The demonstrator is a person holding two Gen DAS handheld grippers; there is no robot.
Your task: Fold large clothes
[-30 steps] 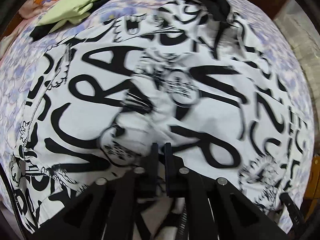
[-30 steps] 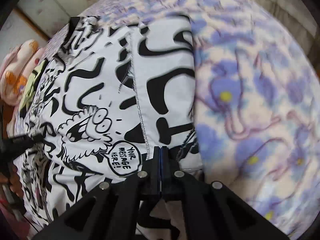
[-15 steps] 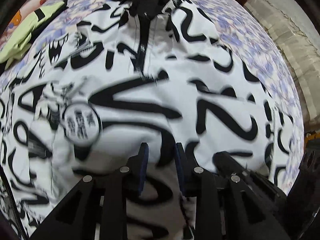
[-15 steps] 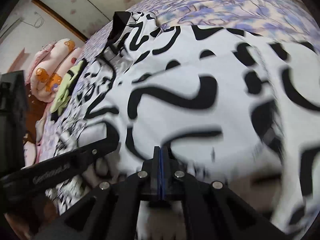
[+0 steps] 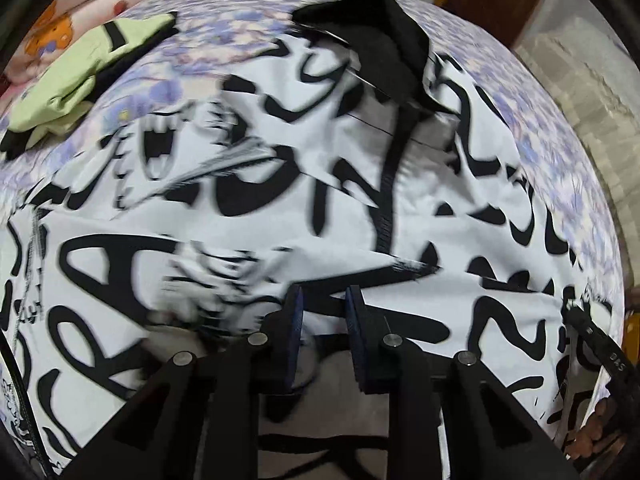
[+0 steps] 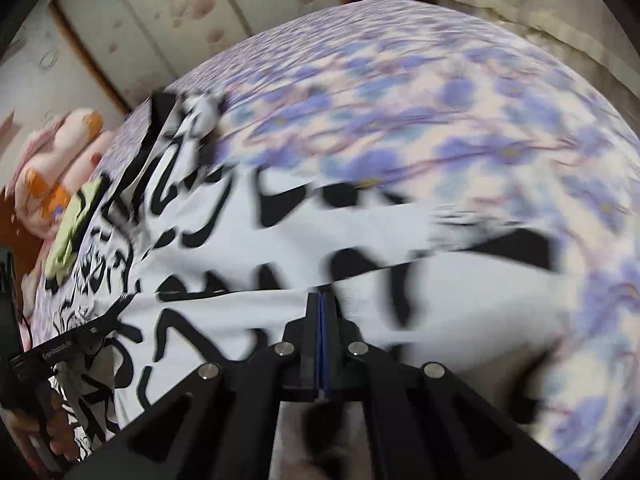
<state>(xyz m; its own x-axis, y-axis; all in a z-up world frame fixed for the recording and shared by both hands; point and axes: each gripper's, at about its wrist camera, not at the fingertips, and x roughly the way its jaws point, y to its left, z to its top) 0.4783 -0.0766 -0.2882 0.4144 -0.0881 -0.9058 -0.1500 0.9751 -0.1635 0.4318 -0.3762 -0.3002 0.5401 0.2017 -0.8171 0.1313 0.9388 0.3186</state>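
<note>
A large white jacket (image 5: 240, 220) with bold black lettering and a black collar (image 5: 380, 40) lies spread on a floral bedspread (image 5: 200, 40). My left gripper (image 5: 324, 304) hangs just above its middle. Its jaws are apart and closing, and the pads press on nothing. In the right wrist view the jacket (image 6: 240, 280) shows a fold line running up to my right gripper (image 6: 322, 300), which is shut on the jacket's fabric. White cloth hangs under that gripper. The left gripper (image 6: 80, 340) shows at the left edge of that view, and the picture is blurred.
A folded light-green garment (image 5: 88, 64) and a pink-and-orange blanket (image 5: 52, 32) lie at the far left of the bed. The purple-flowered bedspread (image 6: 440, 120) is bare to the right of the jacket. A papered wall with wooden trim (image 6: 160, 20) stands behind.
The left jaws were shut and now stand apart. Both grippers have swept across the jacket. The right gripper has stayed shut, and the cloth has come along with it.
</note>
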